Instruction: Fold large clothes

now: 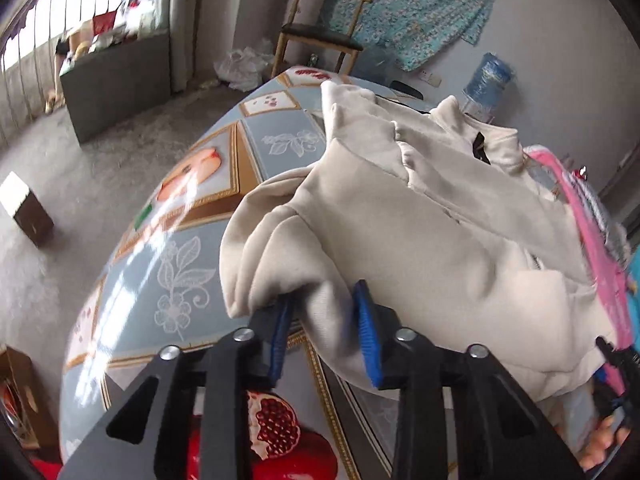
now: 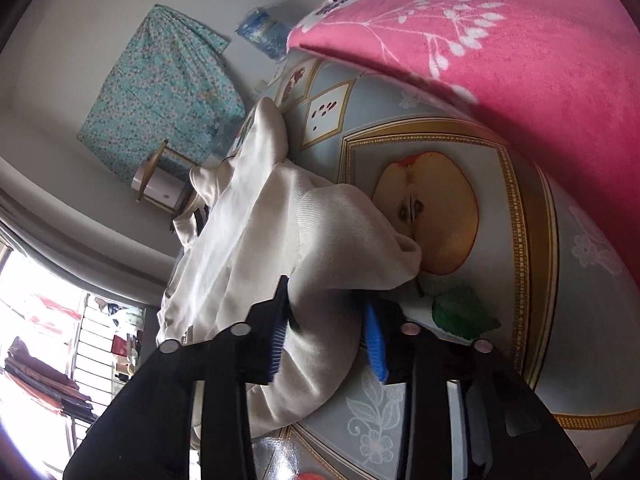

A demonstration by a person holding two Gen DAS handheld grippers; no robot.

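A large cream sweatshirt (image 1: 420, 220) with a dark zip at its collar lies bunched on a table covered in a fruit-print cloth (image 1: 180, 240). My left gripper (image 1: 324, 292) is shut on a rolled fold at the garment's near edge, with the fabric pinched between its blue pads. In the right wrist view the same sweatshirt (image 2: 260, 220) drapes over the table (image 2: 520, 260) beside a printed apple half. My right gripper (image 2: 326, 294) is shut on a thick ribbed fold of it. A person's hand (image 1: 600, 440) shows at the lower right of the left wrist view.
A pink flowered blanket (image 2: 500, 40) lies along the table's far side, touching the sweatshirt (image 1: 592, 240). A wooden chair (image 1: 320, 36), a blue water bottle (image 1: 486, 80) and a teal cloth on the wall stand beyond. A small box (image 1: 26, 208) sits on the floor.
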